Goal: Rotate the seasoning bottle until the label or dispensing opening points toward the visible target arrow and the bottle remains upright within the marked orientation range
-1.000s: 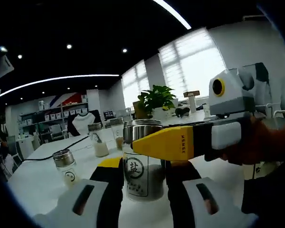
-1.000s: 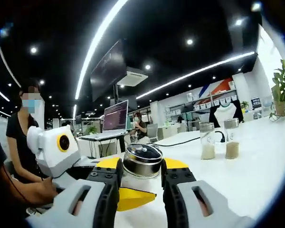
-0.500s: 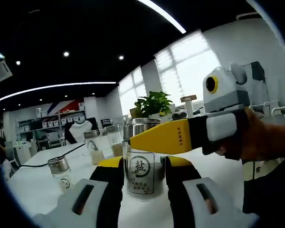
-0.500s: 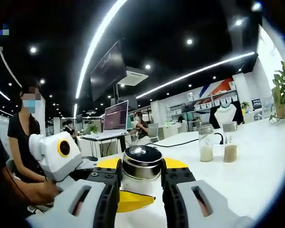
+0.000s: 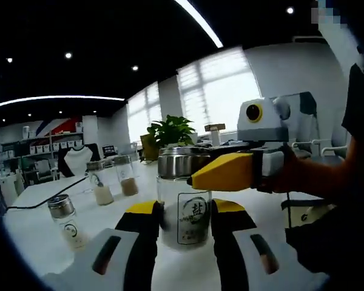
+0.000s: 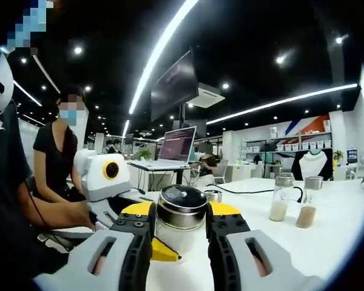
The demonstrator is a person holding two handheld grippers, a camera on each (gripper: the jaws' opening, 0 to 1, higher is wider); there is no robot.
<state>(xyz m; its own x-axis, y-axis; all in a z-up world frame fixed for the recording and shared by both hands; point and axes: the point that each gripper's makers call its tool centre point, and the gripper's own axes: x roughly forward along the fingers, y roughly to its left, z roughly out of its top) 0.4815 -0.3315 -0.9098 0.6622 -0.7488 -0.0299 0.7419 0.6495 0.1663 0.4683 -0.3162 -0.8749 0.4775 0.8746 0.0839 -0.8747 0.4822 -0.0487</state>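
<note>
Mid-turn: 2 grippers pinch the clear glass seasoning bottle (image 5: 185, 209).
Left gripper (image 5: 183, 227) clamps its body, right gripper (image 6: 179, 227) its steel lid (image 6: 182, 205); next, twist label toward the unseen arrow.

A grey-white moulded left gripper (image 5: 183, 213) with black jaws capped in yellow pads is being shown, each grey shell being cut by a dark slot. The matching right gripper (image 6: 178, 217) is being shown likewise. Behind it, a black short sleeve (image 6: 6, 151) is being worn.
</note>
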